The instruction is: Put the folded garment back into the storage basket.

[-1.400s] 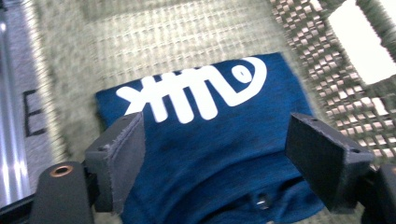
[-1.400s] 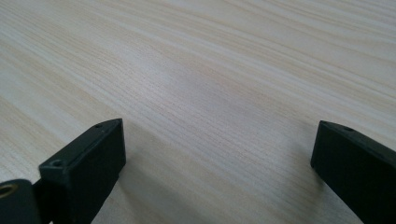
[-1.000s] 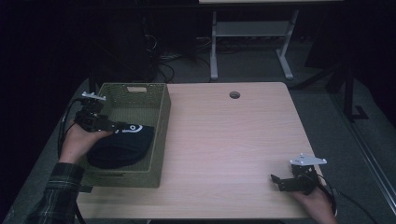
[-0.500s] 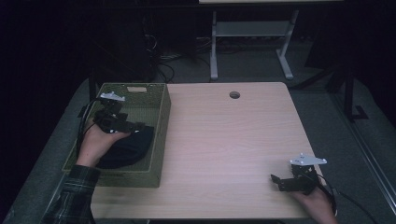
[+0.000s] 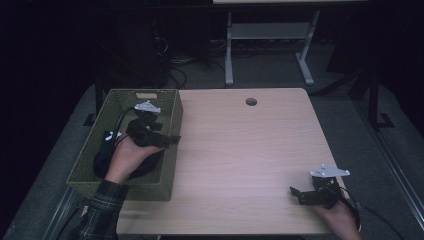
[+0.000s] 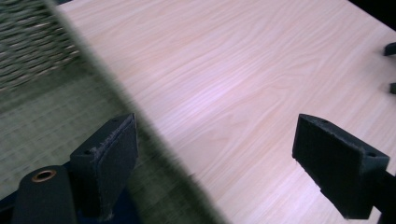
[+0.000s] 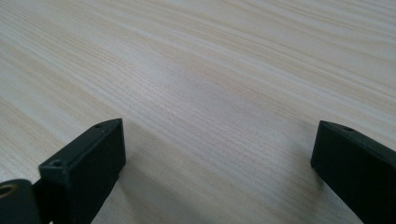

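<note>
My left gripper [image 5: 167, 139] hangs over the green basket [image 5: 170, 165] rim, jaws spread wide; my right gripper [image 5: 296, 194] rests low on the table [image 5: 250, 150], also spread.

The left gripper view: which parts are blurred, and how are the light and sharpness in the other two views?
Left gripper view: the basket rim is smeared by blur, while the table grain is clearer. Right gripper view: evenly lit, the grain sharp nearby and softer farther off. High view: dim, the surroundings almost black, and the dark item in the basket hard to make out.
</note>
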Demonstrator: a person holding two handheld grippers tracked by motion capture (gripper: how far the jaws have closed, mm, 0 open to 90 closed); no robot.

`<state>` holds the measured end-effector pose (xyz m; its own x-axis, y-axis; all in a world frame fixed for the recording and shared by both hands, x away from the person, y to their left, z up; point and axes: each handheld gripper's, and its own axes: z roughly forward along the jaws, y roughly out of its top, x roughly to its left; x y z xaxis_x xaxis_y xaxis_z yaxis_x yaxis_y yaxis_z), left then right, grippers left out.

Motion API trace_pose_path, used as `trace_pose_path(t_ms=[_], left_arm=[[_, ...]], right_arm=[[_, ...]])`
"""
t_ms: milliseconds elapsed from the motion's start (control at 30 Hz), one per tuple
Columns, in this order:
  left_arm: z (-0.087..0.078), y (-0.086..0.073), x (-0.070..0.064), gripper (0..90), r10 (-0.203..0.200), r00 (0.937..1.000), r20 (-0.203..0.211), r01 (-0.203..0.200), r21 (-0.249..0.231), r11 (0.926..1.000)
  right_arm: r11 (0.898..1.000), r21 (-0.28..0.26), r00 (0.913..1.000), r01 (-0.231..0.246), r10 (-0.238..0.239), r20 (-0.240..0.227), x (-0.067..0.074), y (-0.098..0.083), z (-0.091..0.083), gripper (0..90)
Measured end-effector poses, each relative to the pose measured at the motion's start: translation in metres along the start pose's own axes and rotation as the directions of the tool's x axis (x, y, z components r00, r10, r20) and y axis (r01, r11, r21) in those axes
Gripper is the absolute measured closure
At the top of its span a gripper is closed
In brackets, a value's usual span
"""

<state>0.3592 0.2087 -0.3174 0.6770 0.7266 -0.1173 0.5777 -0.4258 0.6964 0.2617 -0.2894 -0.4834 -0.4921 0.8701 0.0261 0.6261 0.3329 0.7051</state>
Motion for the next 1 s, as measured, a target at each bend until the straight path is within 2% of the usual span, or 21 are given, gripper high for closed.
trace_pose_path(t_ms=[200,333,400,533,767,1000], left_arm=[[0.020,0.004,-0.024,14.0,0.035,0.9978,0.055,-0.035,-0.008,0.9994],[0.034,0.004,-0.039,14.0,0.059,0.9947,0.084,-0.059,-0.012,0.9982],[0.039,0.005,-0.046,14.0,0.083,0.9920,0.095,-0.083,-0.006,0.9965],[0.052,0.005,-0.059,14.0,0.098,0.9879,0.121,-0.097,-0.011,0.9952],[0.070,0.000,-0.077,14.0,0.126,0.9817,0.142,-0.123,-0.033,0.9919],[0.087,-0.011,-0.092,14.0,0.154,0.9757,0.156,-0.152,-0.025,0.9880]], right_arm=[[1.000,0.000,1.0000,0.001,-0.001,0.000,0.000,0.000,0.000,2.8],[1.000,0.000,1.0000,0.001,-0.001,0.000,0.000,0.000,0.000,2.8],[1.000,0.000,1.0000,0.000,0.000,0.000,0.000,0.000,0.000,2.8],[1.000,0.000,1.0000,0.000,0.000,0.000,0.000,0.000,0.000,2.8],[1.000,0.000,1.0000,0.000,0.000,0.000,0.000,0.000,0.000,2.8],[1.000,0.000,1.0000,0.000,0.000,0.000,0.000,0.000,0.000,2.8]])
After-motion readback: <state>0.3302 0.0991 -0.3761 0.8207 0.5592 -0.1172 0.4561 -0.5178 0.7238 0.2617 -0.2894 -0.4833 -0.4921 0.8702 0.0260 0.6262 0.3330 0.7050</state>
